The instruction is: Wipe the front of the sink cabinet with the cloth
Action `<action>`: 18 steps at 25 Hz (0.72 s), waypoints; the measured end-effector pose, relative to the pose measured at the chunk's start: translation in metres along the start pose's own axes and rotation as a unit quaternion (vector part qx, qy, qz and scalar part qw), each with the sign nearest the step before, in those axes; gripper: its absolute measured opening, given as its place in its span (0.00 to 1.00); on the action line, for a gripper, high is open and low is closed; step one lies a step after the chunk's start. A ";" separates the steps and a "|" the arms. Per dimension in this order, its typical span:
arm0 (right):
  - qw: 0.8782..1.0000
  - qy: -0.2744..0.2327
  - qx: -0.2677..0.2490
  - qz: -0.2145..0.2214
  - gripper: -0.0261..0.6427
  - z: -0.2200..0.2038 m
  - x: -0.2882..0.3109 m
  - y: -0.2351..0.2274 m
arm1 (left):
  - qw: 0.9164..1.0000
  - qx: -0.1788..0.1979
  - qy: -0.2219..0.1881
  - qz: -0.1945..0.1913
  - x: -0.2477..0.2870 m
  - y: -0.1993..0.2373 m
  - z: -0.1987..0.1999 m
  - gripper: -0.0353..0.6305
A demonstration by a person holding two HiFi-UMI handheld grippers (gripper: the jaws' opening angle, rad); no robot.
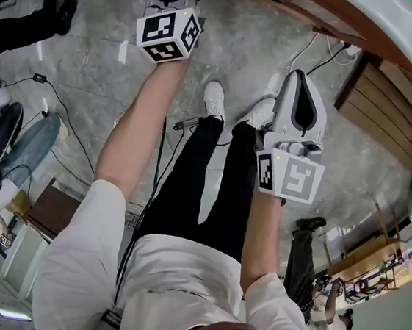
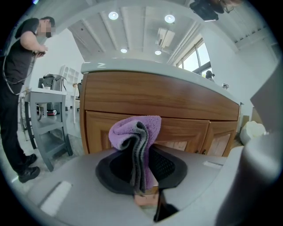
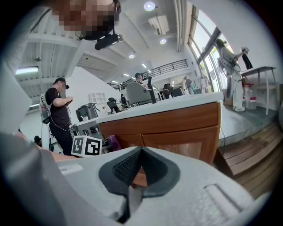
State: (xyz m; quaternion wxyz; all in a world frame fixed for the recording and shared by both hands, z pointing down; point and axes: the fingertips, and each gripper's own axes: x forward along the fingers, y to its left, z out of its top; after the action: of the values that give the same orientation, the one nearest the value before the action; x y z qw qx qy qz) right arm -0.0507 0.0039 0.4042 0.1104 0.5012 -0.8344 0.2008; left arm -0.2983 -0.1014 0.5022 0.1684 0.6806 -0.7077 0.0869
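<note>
Cloth (image 2: 138,131) pinched in left tongs (image 2: 142,152), cabinet (image 2: 185,102) ahead

No words, brand names or numbers can be read anywhere. The only printed marks are black-and-white square patterns, which carry no letters or digits. They stand on the faces of the left marker cube (image 1: 168,34) and the right marker cube (image 1: 290,176). The left cube's patterns show again in the right gripper view
</note>
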 end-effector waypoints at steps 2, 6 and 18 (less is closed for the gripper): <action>1.000 0.000 0.001 -0.001 0.03 0.000 -0.003 -0.001 | 1.000 0.006 0.002 -0.015 -0.001 -0.016 -0.001 0.16; 1.000 0.001 0.003 -0.005 0.03 0.000 -0.009 -0.006 | 0.999 0.007 0.005 -0.032 -0.001 -0.041 -0.003 0.16; 1.000 -0.004 0.015 -0.019 0.03 -0.003 -0.023 -0.031 | 0.998 0.006 0.012 -0.067 0.002 -0.104 -0.008 0.16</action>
State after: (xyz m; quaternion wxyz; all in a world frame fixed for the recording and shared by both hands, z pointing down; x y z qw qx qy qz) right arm -0.0128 0.0107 0.4045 0.1034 0.5197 -0.8220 0.2085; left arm -0.1940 -0.1067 0.4998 0.1781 0.7266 -0.6577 0.0882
